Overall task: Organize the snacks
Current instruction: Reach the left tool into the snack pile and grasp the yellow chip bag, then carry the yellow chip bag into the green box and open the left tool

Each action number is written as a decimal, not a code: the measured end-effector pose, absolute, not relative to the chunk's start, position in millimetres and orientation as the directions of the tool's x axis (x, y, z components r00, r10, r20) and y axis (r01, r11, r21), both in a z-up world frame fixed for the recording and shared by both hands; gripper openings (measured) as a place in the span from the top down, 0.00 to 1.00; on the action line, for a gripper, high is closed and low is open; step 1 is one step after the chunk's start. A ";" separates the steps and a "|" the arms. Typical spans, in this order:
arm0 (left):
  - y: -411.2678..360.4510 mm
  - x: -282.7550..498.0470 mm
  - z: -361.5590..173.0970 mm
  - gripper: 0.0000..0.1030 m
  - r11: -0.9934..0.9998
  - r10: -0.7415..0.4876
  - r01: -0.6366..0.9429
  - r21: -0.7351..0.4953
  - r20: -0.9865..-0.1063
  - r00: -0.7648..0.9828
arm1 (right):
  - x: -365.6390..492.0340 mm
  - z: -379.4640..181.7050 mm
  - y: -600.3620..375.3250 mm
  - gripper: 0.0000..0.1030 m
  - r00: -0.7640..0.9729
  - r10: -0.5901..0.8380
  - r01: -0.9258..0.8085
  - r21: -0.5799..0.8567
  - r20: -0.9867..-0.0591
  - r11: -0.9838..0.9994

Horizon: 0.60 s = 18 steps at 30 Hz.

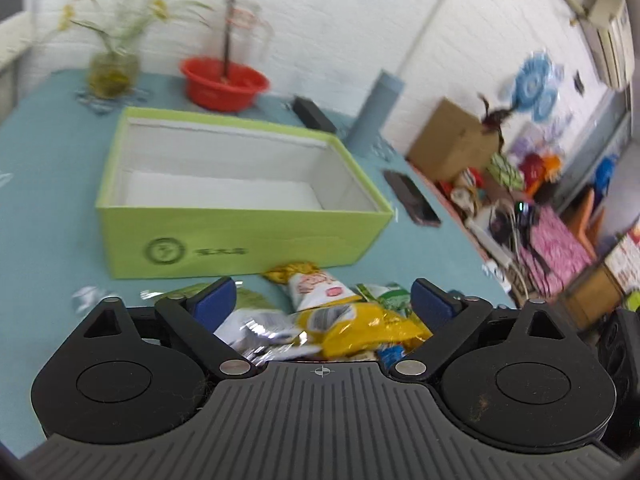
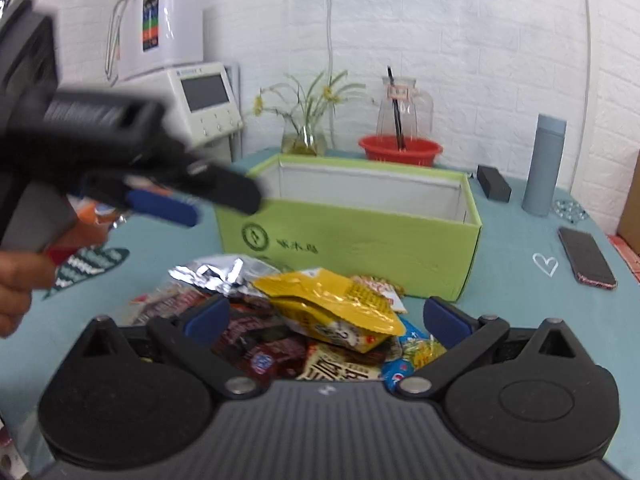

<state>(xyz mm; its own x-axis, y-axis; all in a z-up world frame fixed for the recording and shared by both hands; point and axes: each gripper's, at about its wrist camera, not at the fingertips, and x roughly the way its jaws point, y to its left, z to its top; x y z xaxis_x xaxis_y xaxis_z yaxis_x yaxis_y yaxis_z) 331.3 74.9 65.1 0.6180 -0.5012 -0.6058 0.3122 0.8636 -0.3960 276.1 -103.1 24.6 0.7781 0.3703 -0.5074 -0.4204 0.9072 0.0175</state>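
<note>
From the left wrist view, the left gripper [image 1: 322,300] has its fingers [image 1: 212,302] spread wide, gripping nothing. The pile of snack packets [image 1: 320,312] lies on the teal tabletop [image 1: 48,248] below and between them, a yellow packet [image 1: 360,328] uppermost. Just beyond the pile stands the open green box [image 1: 240,236], its white inside bare.

From the right wrist view, the right gripper [image 2: 326,320] also has its fingers [image 2: 444,322] wide apart and empty, with the snack pile [image 2: 304,320] beneath and between them, against the box [image 2: 360,240]. The left gripper [image 2: 168,204] hangs blurred at upper left, above the tabletop [image 2: 520,300], a hand [image 2: 14,292] at its grip.
</note>
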 end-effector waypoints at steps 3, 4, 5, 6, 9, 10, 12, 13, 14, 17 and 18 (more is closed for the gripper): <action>48.4 357.9 49.0 0.38 0.879 -0.477 0.320 -0.354 -0.674 0.564 | 287.5 16.4 -105.0 0.01 0.769 0.380 -0.433 0.017 -0.514 0.901; 43.1 363.6 43.1 0.42 0.880 -0.474 0.321 -0.351 -0.691 0.545 | 291.7 14.2 -105.0 0.01 0.772 0.380 -0.437 0.009 -0.510 0.899; 41.4 364.0 36.8 0.44 0.877 -0.479 0.326 -0.353 -0.698 0.532 | 295.6 12.2 -105.4 0.01 0.773 0.377 -0.438 0.000 -0.511 0.899; 39.5 364.6 33.1 0.44 0.876 -0.481 0.330 -0.353 -0.702 0.525 | 298.8 10.5 -105.6 0.01 0.771 0.378 -0.443 -0.005 -0.513 0.897; 39.6 359.8 27.1 0.44 0.877 -0.477 0.337 -0.342 -0.700 0.532 | 306.3 4.4 -104.9 0.02 0.746 0.413 -0.482 0.005 -0.523 0.876; 41.2 356.2 25.9 0.44 0.878 -0.475 0.343 -0.335 -0.700 0.534 | 307.2 2.3 -103.8 0.06 0.734 0.424 -0.497 0.006 -0.531 0.868; 45.1 349.6 22.1 0.52 0.871 -0.487 0.353 -0.343 -0.702 0.519 | 308.5 -2.4 -104.3 0.30 0.712 0.436 -0.509 0.023 -0.550 0.861; 47.3 345.1 21.0 0.62 0.864 -0.499 0.361 -0.351 -0.695 0.518 | 307.9 -2.9 -104.8 0.32 0.708 0.439 -0.509 0.031 -0.553 0.860; 49.3 340.2 20.3 0.76 0.848 -0.527 0.370 -0.381 -0.683 0.505 | 304.2 -1.1 -103.9 0.33 0.708 0.441 -0.513 0.026 -0.551 0.858; 53.7 322.4 21.9 0.77 0.833 -0.552 0.371 -0.411 -0.662 0.507 | 284.1 7.0 -98.8 0.37 0.719 0.437 -0.523 -0.006 -0.540 0.853; 55.4 314.5 23.3 0.77 0.829 -0.559 0.370 -0.420 -0.655 0.508 | 276.2 8.3 -98.6 0.37 0.721 0.439 -0.522 -0.004 -0.535 0.853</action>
<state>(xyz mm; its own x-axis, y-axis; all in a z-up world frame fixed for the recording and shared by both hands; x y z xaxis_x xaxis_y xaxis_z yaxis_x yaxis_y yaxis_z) 314.5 55.4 23.3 0.5084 -0.5589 -0.6551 0.3703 0.8287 -0.4197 276.2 -98.6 8.3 0.7214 0.4392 -0.5354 -0.5225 0.8527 -0.0044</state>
